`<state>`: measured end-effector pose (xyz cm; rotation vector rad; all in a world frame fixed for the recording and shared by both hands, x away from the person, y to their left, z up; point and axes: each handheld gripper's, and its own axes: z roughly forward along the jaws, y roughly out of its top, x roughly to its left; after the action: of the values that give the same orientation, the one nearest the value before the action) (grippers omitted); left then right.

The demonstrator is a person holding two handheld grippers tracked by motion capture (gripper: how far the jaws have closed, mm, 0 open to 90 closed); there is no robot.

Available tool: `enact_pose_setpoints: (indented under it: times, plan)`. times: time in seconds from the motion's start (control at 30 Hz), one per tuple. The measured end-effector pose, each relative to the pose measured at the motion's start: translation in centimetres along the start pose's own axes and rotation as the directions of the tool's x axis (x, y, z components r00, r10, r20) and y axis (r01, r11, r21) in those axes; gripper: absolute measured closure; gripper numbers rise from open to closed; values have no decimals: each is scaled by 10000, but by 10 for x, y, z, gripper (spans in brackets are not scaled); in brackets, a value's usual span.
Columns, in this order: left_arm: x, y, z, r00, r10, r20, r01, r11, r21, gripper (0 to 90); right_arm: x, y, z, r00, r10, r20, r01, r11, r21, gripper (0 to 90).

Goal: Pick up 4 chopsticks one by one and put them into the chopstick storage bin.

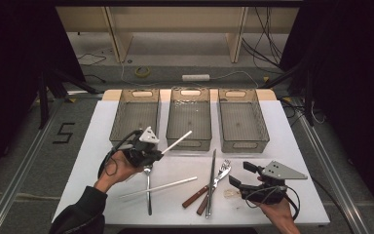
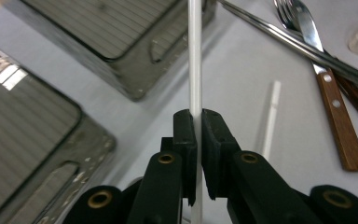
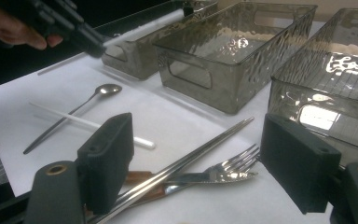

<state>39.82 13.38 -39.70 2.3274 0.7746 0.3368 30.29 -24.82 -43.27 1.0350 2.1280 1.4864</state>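
1. High view: the left gripper (image 1: 161, 154) is clamped on a white chopstick (image 1: 177, 141) lifted in front of the middle bin (image 1: 189, 141); gripped at one end, it could swing into the rim

2. Left gripper view: the pads pinch the thin stick (image 2: 195, 56), which might slip

3. Right gripper view: the right gripper (image 3: 200, 161) stands apart over the fork (image 3: 223, 170), and could snag it

- We see a white table (image 1: 292, 161) on a grey floor (image 1: 19, 161), with a black "5" mark (image 1: 64, 132) to its left.
- Past the far edge there's light wooden furniture (image 1: 175, 24), with cables (image 1: 265, 34), a white power strip (image 1: 196, 77) and a yellow tape roll (image 1: 142, 71) lying around.
- Black curtains (image 1: 14, 58) close both sides, so it's pretty dim.
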Motion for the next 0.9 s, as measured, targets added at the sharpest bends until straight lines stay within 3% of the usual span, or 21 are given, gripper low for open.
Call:
enact_pose_setpoints:
  times: [0.2, 0.5, 0.73, 0.9]
  plan:
    - [21, 3, -13, 9954, -814, -505, 782, 9949, -638, 847, 0, 0, 0, 10000, 14, 19, -14, 10000, -8, 269]
    - [50, 17, -30, 9829, -1465, -1113, 1305, 9816, -1392, 846, -1, 0, 0, 10000, 72, 18, -72, 10000, -7, 269]
    - [71, 23, -40, 9667, -2018, -1577, 1692, 9654, -1983, 847, -1, 0, 0, 10000, 84, -4, -84, 10000, -54, 269]
    - [85, 26, -39, 9533, -2396, -1838, 1974, 9550, -2212, 847, -1, 0, 0, 10000, 61, -19, -61, 10000, -22, 269]
